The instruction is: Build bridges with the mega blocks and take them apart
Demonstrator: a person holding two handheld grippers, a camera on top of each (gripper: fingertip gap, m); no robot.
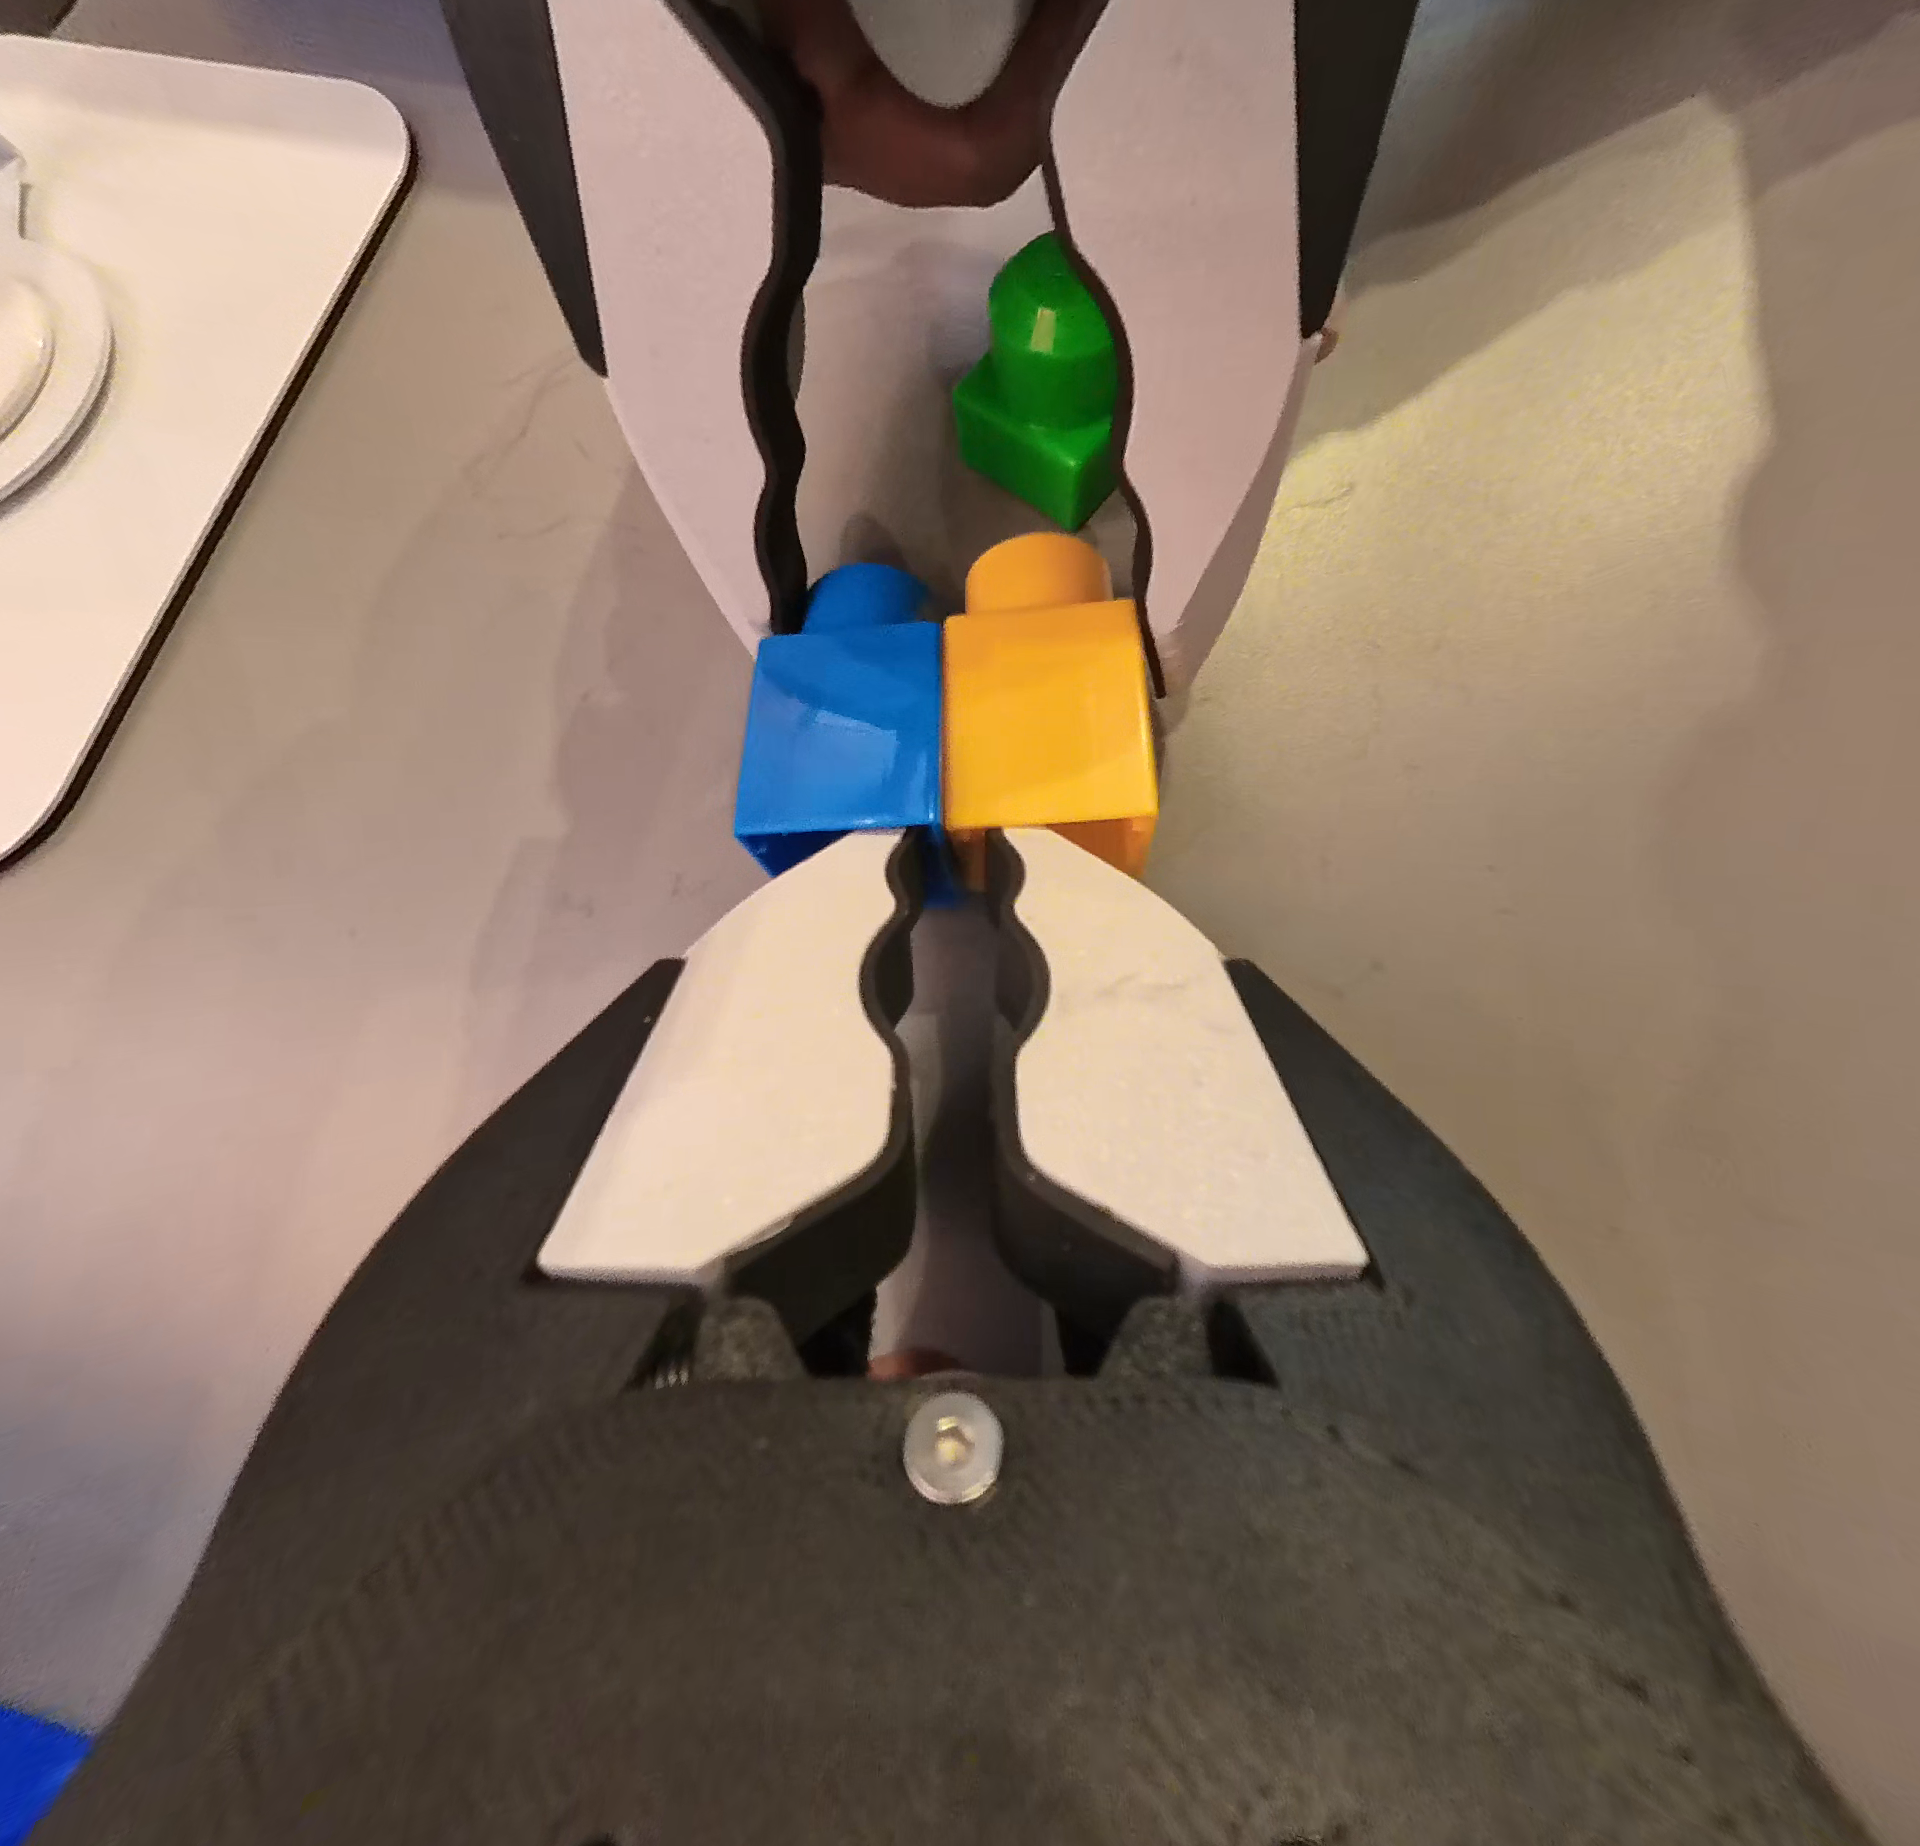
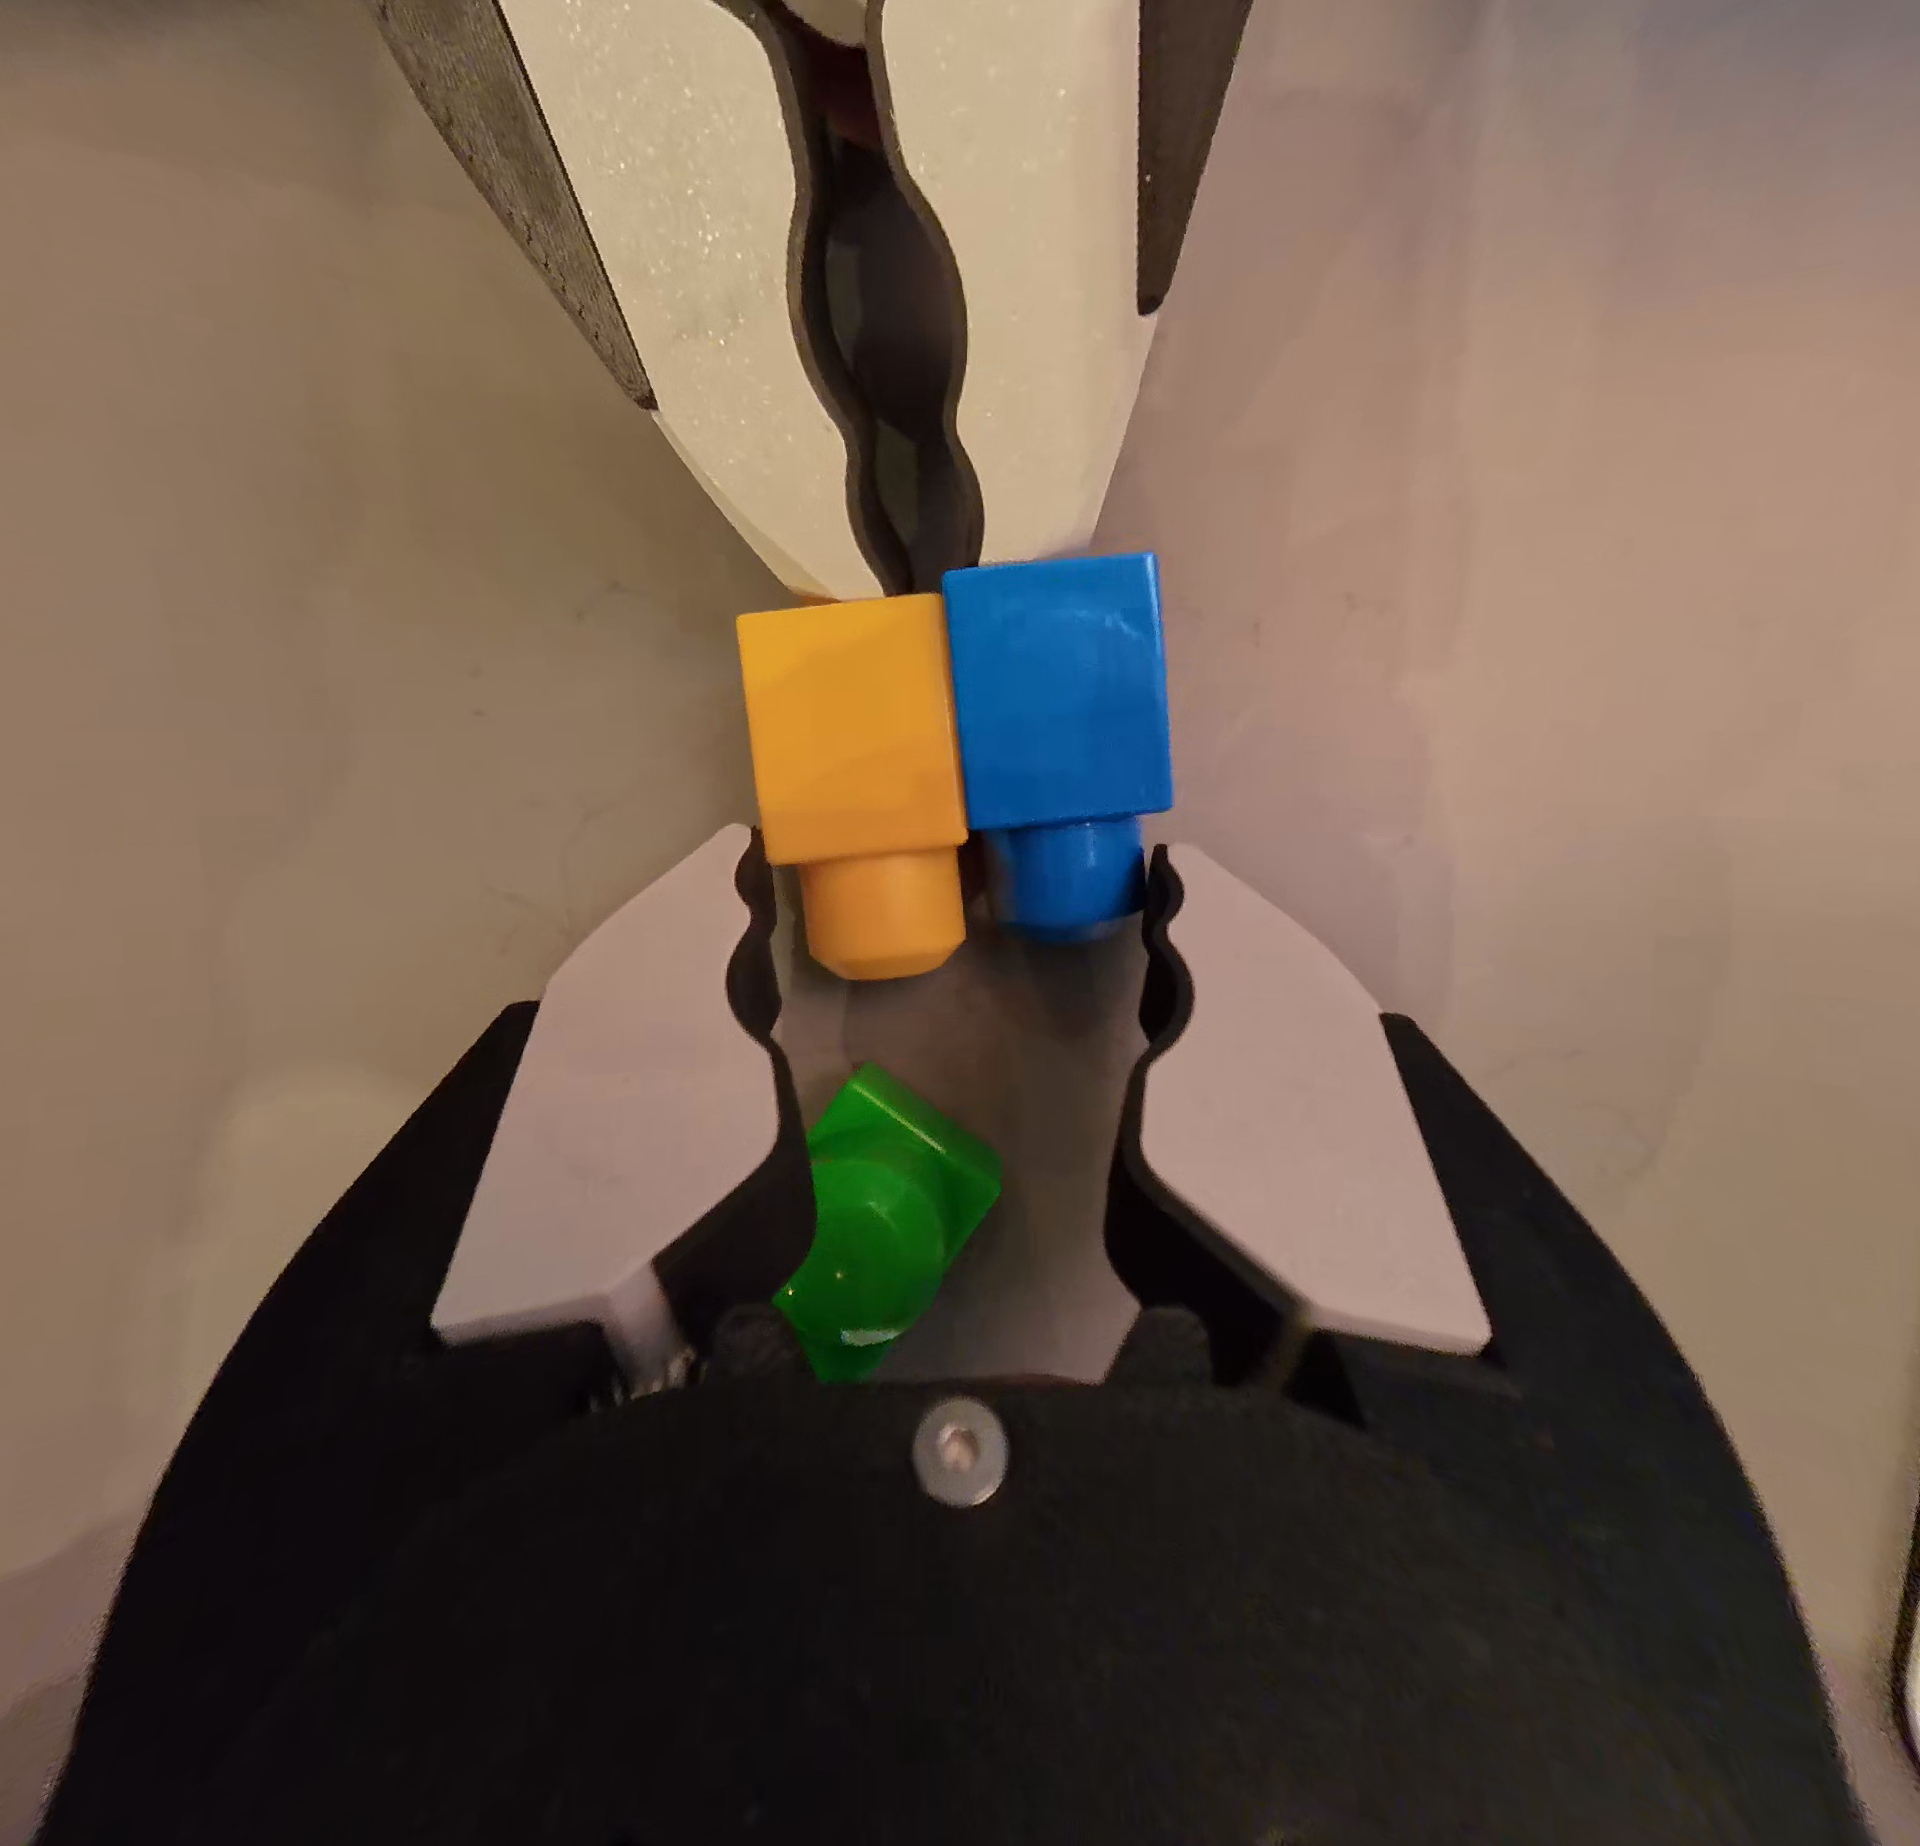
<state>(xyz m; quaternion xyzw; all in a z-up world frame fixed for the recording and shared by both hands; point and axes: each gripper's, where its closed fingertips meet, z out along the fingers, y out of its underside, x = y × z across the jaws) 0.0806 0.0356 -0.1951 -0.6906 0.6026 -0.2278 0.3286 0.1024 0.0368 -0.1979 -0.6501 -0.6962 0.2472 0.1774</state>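
Blocks first: blue block (image 1: 842, 736) and orange block (image 1: 1044, 721) lie side by side, touching, studs pointing away from the left gripper (image 1: 951, 866), which pinches their adjoining inner walls. Right gripper (image 2: 951, 892) is spread around both studs, not clearly pressing. Green block (image 1: 1034, 394) lies tilted beyond. White tray (image 1: 260, 342) edge sits left; open table (image 1: 1558, 757) right.
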